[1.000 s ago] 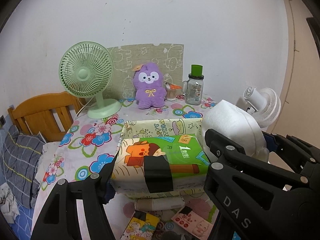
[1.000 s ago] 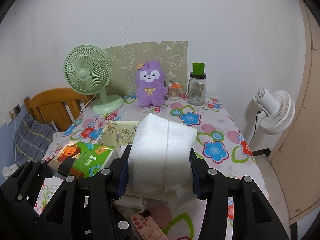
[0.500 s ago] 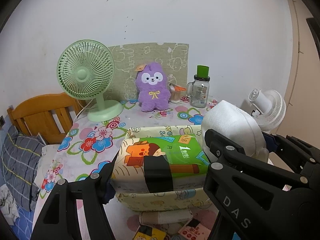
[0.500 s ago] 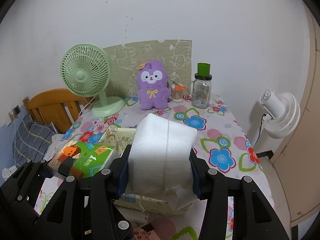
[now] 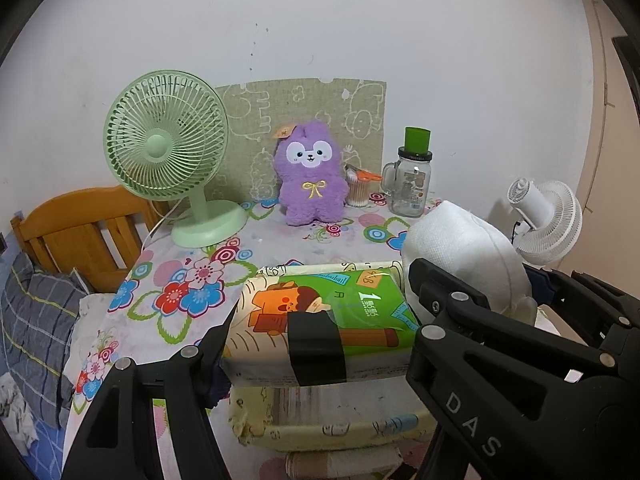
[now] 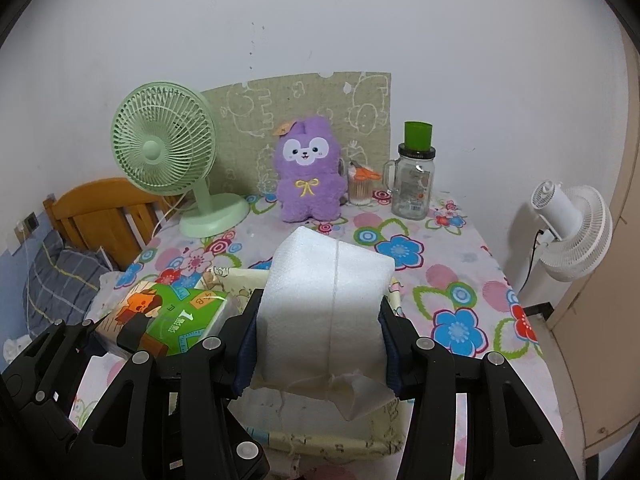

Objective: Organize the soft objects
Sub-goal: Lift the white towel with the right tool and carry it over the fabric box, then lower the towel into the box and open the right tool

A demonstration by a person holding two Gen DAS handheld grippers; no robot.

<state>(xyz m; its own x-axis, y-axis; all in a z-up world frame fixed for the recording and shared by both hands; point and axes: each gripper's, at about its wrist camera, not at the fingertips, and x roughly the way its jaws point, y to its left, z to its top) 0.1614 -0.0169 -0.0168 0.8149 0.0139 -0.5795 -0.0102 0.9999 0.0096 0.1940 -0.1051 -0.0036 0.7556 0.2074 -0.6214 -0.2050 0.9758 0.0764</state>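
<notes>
Right wrist view: soft white pack [image 6: 328, 312] is squeezed mid-frame by right tool [image 6: 320, 344]; left tool [image 5: 316, 344] clamps light, yielding tissue pack [image 5: 320, 320] sidewise.

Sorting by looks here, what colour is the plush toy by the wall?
Purple, with a white face and yellow bow; the plush toy shows best in the right wrist view.

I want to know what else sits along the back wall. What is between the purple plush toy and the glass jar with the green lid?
A small clear container of cotton swabs stands between the purple plush toy and the glass jar; both wrist views show it.
</notes>
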